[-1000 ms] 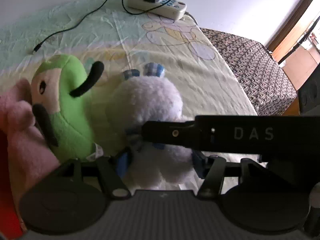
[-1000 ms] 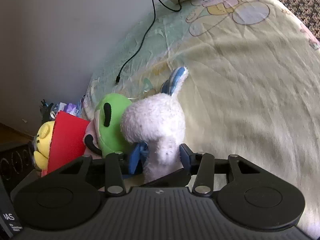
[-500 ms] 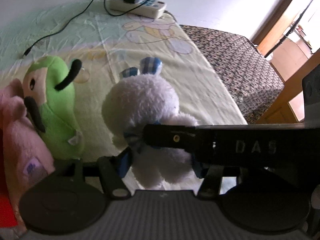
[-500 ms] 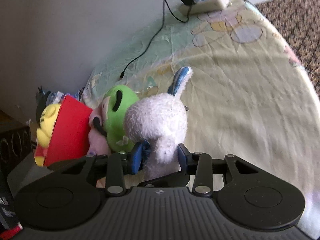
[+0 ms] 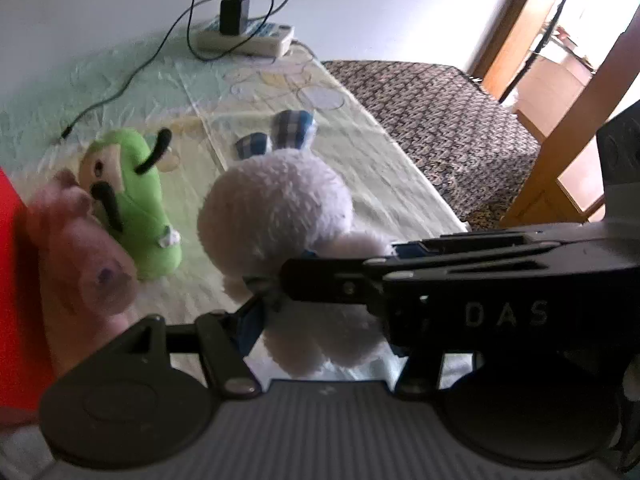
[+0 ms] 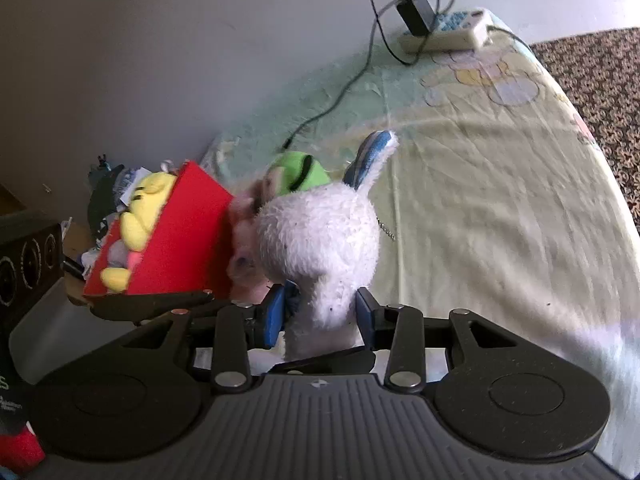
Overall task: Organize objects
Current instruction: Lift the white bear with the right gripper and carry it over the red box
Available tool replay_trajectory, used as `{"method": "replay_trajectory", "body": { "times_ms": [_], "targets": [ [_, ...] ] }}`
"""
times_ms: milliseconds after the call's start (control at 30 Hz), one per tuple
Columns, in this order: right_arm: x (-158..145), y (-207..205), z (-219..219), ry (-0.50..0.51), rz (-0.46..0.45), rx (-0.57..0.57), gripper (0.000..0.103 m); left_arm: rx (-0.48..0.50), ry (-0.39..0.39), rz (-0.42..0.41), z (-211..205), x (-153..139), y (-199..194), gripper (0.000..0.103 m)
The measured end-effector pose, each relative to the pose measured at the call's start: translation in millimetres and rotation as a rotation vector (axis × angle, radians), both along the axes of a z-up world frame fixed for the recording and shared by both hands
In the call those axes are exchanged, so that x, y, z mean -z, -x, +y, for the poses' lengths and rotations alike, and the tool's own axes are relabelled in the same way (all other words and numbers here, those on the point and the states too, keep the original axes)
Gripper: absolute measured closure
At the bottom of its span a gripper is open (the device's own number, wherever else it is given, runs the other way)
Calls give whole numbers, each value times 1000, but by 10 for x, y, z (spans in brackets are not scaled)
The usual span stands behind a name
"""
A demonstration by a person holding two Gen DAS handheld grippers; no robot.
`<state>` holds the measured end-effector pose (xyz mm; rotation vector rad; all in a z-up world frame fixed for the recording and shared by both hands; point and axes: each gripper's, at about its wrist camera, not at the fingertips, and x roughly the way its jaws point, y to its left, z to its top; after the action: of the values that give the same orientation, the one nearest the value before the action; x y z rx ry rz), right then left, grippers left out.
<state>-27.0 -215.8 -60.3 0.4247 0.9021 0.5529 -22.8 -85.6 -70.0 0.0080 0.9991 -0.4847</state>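
Note:
A white plush rabbit (image 5: 276,208) with blue checked ears hangs above the bed sheet (image 5: 384,176), gripped from two sides. My left gripper (image 5: 322,336) is shut on its lower body. My right gripper (image 6: 320,314) is shut on its neck and body, and its black side crosses the left wrist view from the right. A green plush (image 5: 136,200) lies on the sheet to the left, with a pink plush (image 5: 80,248) against it. Beyond them, in the right wrist view, stands a red box (image 6: 180,240) with a yellow plush (image 6: 144,208) inside.
A white power strip (image 5: 244,38) with a black charger and a trailing cable sits at the far end by the wall. A brown patterned mattress (image 5: 440,120) shows at the sheet's right edge, with a wooden post (image 5: 560,152) beyond. A dark speaker (image 6: 24,256) stands left of the box.
Both grippers have risen with the white rabbit, lifting it off the sheet and away from the green plush. The red box with its yellow plush has come more fully into the right wrist view.

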Motion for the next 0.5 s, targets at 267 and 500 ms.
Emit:
{"method": "replay_trajectory", "body": {
  "times_ms": [267, 500],
  "targets": [
    [-310, 234, 411, -46, -95, 53, 62, 64, 34, -97, 480, -350, 217, 46],
    [-599, 374, 1014, -75, -182, 67, 62, 79, 75, -194, 1172, -686, 371, 46]
  ]
}}
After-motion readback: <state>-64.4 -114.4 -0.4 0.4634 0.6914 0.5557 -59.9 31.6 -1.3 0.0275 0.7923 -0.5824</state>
